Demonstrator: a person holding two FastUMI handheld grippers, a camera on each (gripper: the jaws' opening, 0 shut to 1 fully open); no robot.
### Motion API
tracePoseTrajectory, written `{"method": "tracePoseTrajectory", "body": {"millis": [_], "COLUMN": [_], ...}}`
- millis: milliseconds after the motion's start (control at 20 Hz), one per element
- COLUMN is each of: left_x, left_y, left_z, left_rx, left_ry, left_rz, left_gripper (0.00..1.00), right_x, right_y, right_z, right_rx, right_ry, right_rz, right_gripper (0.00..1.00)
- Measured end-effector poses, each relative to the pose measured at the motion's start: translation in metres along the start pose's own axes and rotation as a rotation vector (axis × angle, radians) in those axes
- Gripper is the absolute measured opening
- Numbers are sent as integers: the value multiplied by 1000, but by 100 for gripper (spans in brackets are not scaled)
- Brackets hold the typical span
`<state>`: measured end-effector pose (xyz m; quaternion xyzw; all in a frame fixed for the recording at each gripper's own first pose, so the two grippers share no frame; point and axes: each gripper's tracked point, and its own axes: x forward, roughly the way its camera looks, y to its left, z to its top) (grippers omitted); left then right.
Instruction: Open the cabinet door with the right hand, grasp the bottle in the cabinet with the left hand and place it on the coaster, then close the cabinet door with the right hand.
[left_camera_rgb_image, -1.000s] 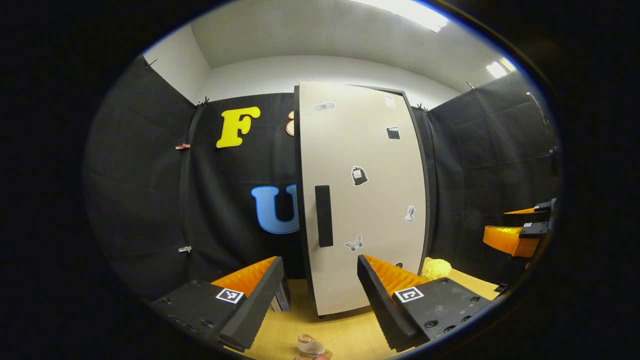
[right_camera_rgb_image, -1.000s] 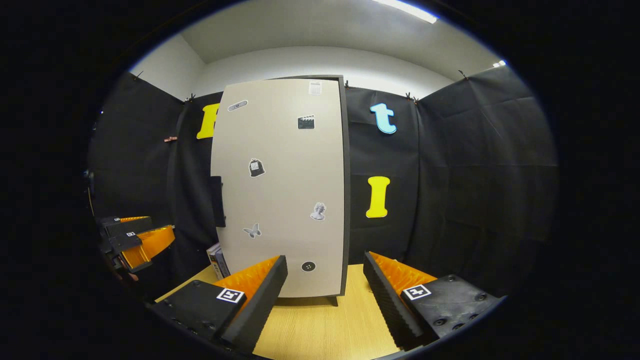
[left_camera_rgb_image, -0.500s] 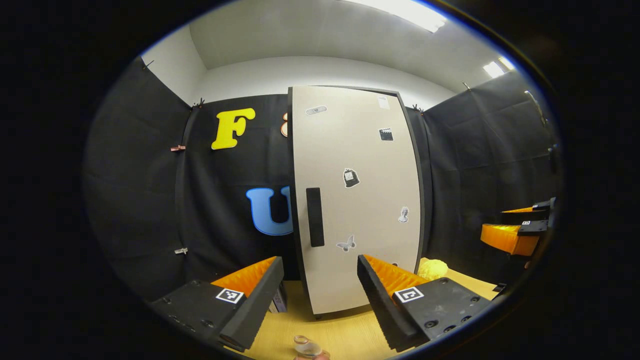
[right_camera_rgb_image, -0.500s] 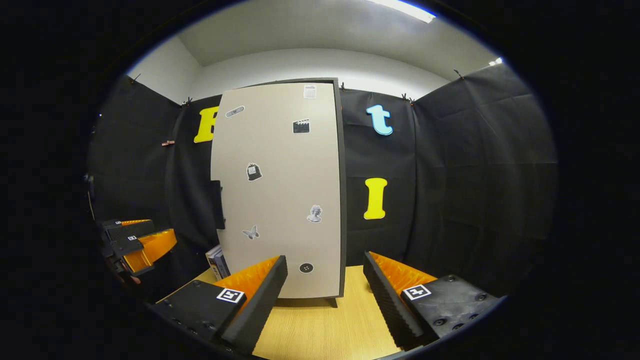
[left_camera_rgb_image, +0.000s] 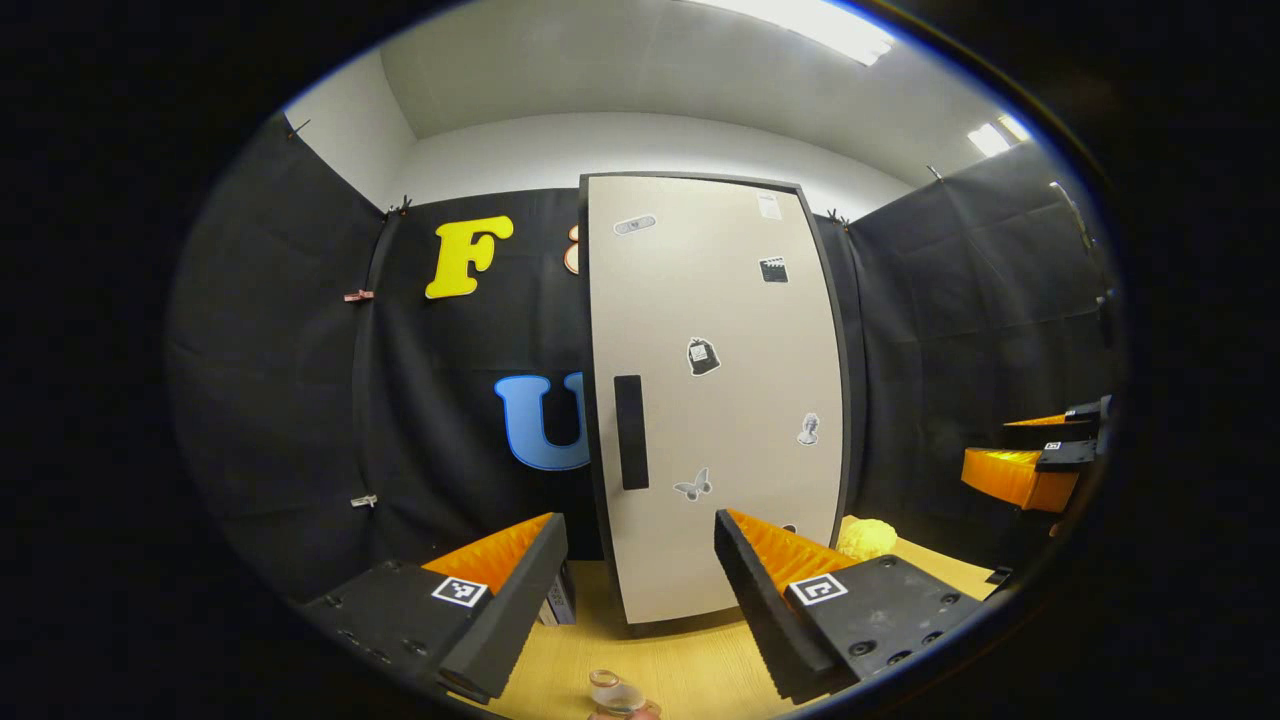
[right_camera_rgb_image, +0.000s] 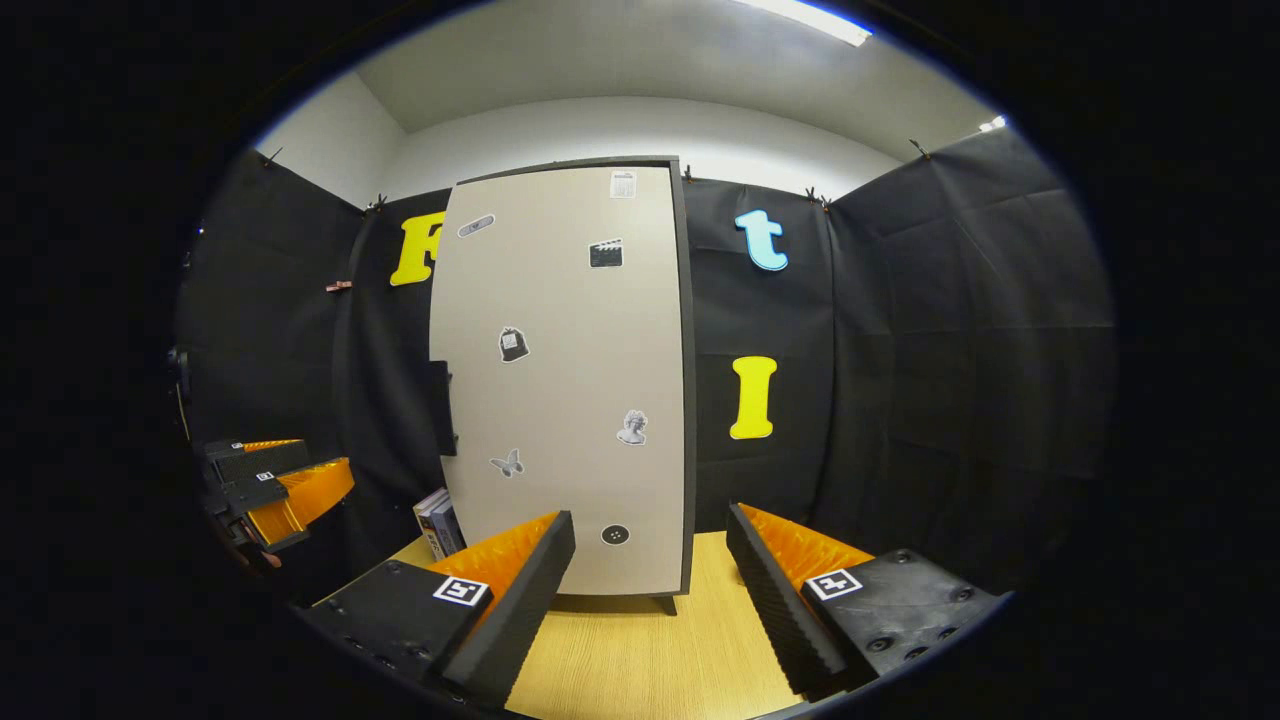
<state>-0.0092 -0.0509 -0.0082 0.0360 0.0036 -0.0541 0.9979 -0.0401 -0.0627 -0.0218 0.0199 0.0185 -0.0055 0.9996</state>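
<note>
My left gripper view cuts off a clear object (left_camera_rgb_image: 617, 693) at the bottom edge; the closed cabinet door (left_camera_rgb_image: 715, 400) hides the cabinet's inside.

Light wood table (right_camera_rgb_image: 640, 665), grain running across. Cabinet (right_camera_rgb_image: 570, 380) stands on it toward the far edge, on short dark feet, door shut; a shadow sits under its base. Books (right_camera_rgb_image: 437, 520) stand upright on the table just beside the cabinet's left side. Yellow lumpy object (left_camera_rgb_image: 868, 538) rests on the table by the cabinet's right side, partly hidden. Small clear glass piece (left_camera_rgb_image: 612, 690) sits near the front edge; what it is cannot be told.
</note>
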Motion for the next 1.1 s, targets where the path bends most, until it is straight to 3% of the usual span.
{"method": "tracePoseTrajectory", "body": {"millis": [950,1050,1100], "left_x": [1,2,2], "left_y": [-3,-4,-5], "left_z": [-1,-1,0], "left_rx": [2,3,3], "left_ry": [2,3,2], "left_rz": [1,2,2], "left_gripper": [94,94,94], "right_x": [0,0,0], "right_y": [-2,-2,-2], "right_z": [1,0,1], "right_rx": [9,12,12], "right_ry": [-7,-5,-5], "right_rz": [6,9,10], "right_gripper": [99,94,99]}}
